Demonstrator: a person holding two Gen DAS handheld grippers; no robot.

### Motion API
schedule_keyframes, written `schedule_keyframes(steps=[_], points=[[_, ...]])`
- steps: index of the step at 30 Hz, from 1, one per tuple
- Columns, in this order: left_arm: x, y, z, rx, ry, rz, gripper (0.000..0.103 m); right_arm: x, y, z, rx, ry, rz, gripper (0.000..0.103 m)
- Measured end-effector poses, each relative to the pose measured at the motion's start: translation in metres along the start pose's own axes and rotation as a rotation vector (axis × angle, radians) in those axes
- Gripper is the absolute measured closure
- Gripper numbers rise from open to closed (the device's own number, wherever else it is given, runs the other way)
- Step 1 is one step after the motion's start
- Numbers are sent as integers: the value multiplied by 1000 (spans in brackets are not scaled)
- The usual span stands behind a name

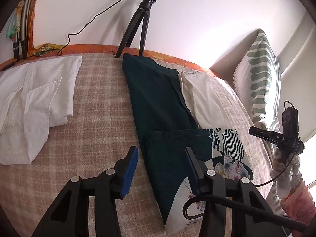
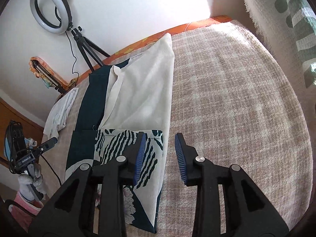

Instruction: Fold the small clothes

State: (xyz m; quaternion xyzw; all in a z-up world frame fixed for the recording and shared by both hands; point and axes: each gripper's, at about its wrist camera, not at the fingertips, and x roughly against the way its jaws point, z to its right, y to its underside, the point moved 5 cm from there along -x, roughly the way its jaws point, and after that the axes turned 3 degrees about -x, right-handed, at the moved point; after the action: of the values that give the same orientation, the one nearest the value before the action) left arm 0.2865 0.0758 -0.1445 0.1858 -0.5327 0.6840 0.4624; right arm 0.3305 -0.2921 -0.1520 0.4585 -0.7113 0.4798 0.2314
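A dark green and cream garment with a zebra and flower print (image 1: 165, 118) lies lengthwise on the checked blanket (image 1: 98, 106); it also shows in the right wrist view (image 2: 138, 98). My left gripper (image 1: 161, 164) is open and empty, straddling its near left edge. My right gripper (image 2: 161, 156) is open and empty over the garment's near right edge. The right gripper also shows at the far right of the left wrist view (image 1: 284, 136).
A crumpled white shirt (image 1: 33, 98) lies at the left of the blanket. A ring light on a tripod (image 2: 51, 7) stands at the far edge by the wall. A green striped pillow (image 1: 260, 83) leans at the right.
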Motion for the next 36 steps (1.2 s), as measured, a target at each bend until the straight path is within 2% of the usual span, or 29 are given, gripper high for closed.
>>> schedule_keyframes(steps=[4,9,11,13,14,19,25,30,36], points=[[-2,5,8,-65,-27,-19,56,6,13,-18,114,30,-7,70],[-10,-12,4,-52,-35,6,54,1,7,-30,208,66,13,70],[-13,-24,2,-68,-54,28,52,-1,-3,-31,223,72,31,66],[-21,-38,-2,-84,-73,35,45,-6,-17,-31,234,79,51,53],[-26,-46,-6,-85,-83,36,43,-9,-24,-30,236,81,55,50],[-58,-83,-29,-41,-78,21,43,-33,-68,-16,223,97,58,49],[-101,-120,-54,-33,-122,15,42,-71,-119,5,130,60,37,49],[-135,-140,-70,-3,-118,-5,42,-103,-146,9,104,26,28,49],[-160,-158,-76,-3,-121,9,42,-136,-170,14,74,13,31,49]])
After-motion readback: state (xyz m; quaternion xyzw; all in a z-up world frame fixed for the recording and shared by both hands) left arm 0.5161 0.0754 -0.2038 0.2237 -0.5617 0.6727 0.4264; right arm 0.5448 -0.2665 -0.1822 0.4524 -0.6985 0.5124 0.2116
